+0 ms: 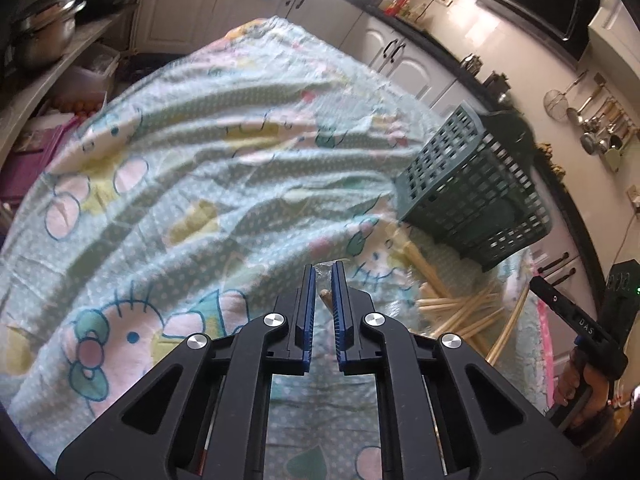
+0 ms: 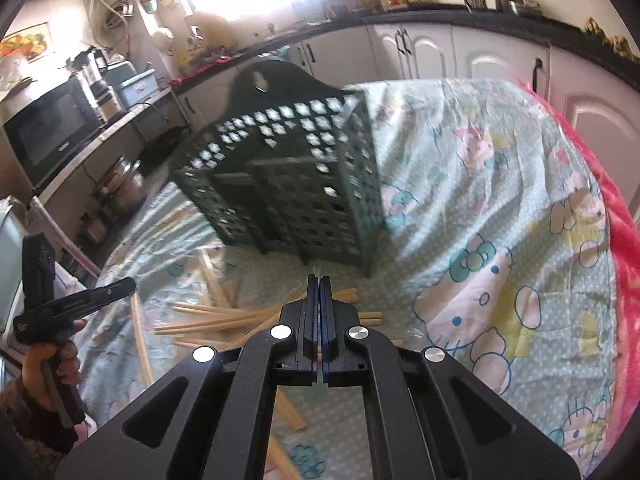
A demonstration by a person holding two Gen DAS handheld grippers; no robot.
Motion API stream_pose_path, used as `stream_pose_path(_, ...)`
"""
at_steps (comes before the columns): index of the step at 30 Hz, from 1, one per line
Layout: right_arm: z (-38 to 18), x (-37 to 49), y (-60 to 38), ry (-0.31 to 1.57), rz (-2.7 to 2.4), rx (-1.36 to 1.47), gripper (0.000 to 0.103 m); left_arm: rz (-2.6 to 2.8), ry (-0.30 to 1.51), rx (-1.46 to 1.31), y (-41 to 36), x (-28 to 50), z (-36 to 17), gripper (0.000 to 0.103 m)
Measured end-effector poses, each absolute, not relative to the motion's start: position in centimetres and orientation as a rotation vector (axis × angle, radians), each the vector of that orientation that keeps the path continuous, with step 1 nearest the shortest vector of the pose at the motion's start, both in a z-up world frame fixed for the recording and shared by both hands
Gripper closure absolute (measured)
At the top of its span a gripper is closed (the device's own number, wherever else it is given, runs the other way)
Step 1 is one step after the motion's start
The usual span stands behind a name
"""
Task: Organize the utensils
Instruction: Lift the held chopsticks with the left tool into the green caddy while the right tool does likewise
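Several wooden chopsticks (image 1: 460, 308) (image 2: 224, 316) lie in a loose heap on the cartoon-print cloth (image 1: 200, 160) (image 2: 480, 200), in front of a dark green perforated utensil basket (image 1: 472, 184) (image 2: 288, 184). My left gripper (image 1: 324, 268) is shut on a chopstick (image 1: 325, 295); its pale wooden end and a bit of clear wrapper show between the blue pads. My right gripper (image 2: 319, 278) has its pads pressed together above the heap, with a clear wisp at the tips. A long chopstick (image 1: 508, 332) hangs down from its tip in the left wrist view.
A red blanket (image 2: 624, 240) edges the cloth on the right. Kitchen counters and white cabinets ring the table, with a steel pot (image 1: 44, 36), a microwave (image 2: 48, 132) and hanging ladles (image 1: 600, 124). A hand (image 2: 52, 360) holds the left gripper's handle.
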State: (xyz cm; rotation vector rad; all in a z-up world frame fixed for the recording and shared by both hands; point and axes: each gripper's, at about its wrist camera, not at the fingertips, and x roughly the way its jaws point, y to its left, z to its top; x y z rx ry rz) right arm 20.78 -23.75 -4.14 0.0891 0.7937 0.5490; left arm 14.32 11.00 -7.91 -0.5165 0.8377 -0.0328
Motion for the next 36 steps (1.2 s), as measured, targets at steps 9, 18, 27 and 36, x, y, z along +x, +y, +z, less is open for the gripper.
stream_pose_path(9, 1.3, 17.1, -21.1, 0.671, 0.647, 0.034, 0.102, -0.099, 0.723, -0.468, 10.3, 13.4, -2.8, 0.100)
stream_pose_path(18, 6.7, 13.9, -18.6, 0.564, 0.735, -0.021, 0.102, -0.205, 0.636, -0.404, 7.8, 12.8, 2.3, 0.101)
stream_pose_path(27, 11.2, 12.2, -18.2, 0.467, 0.756, -0.043, 0.102, -0.316, 0.555, -0.351, 5.0, 12.3, 7.5, 0.102)
stream_pose_path(36, 15.7, 12.9, -19.3, 0.362, 0.712, -0.041, 0.102, -0.355, 0.456, -0.321, 3.7, 13.5, 12.6, 0.102)
